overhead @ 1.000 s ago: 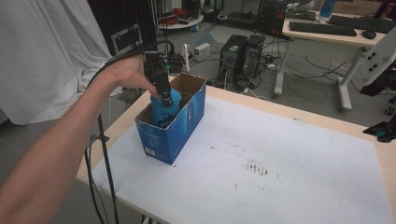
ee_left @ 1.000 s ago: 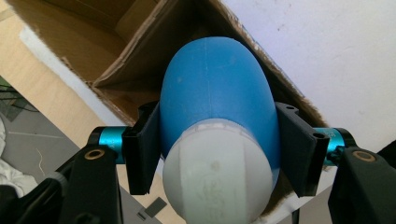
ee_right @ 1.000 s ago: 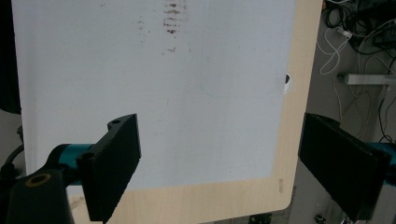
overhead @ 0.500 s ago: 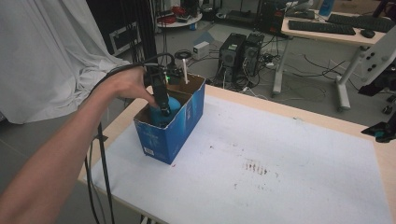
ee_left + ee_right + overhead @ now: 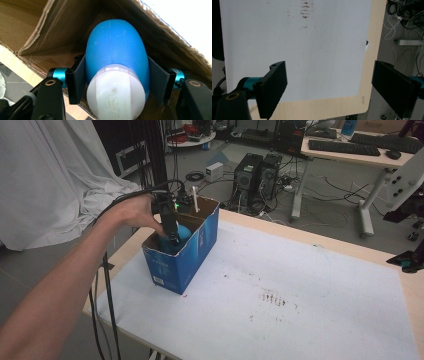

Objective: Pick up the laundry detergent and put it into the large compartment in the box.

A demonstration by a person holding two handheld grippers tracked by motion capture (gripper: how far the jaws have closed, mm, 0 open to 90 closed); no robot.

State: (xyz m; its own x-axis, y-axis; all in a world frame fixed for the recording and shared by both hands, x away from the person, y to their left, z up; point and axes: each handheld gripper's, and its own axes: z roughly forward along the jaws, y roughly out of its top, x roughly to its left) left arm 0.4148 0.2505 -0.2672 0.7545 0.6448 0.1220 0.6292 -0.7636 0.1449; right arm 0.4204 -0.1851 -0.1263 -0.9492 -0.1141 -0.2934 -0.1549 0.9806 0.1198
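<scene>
Even, soft room light without hard shadows. The white surface (image 5: 294, 37) looks overexposed in the left gripper view. The near blue bottle (image 5: 116, 57) is slightly blurred.

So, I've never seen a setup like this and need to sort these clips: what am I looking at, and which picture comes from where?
No robot here: a person holds a hand-held two-jaw gripper in each hand, and each gripper carries its own camera. The high view looks down on the table, with its white sheet and a few dark marks. At its left edge stands an open blue cardboard box. The person's forearm reaches in, and the left gripper points down into the box. The left gripper view looks along those jaws: they are shut on a blue bottle with a white cap, inside the box. The right gripper view looks down on the sheet; the right gripper is open and holds nothing.
</scene>
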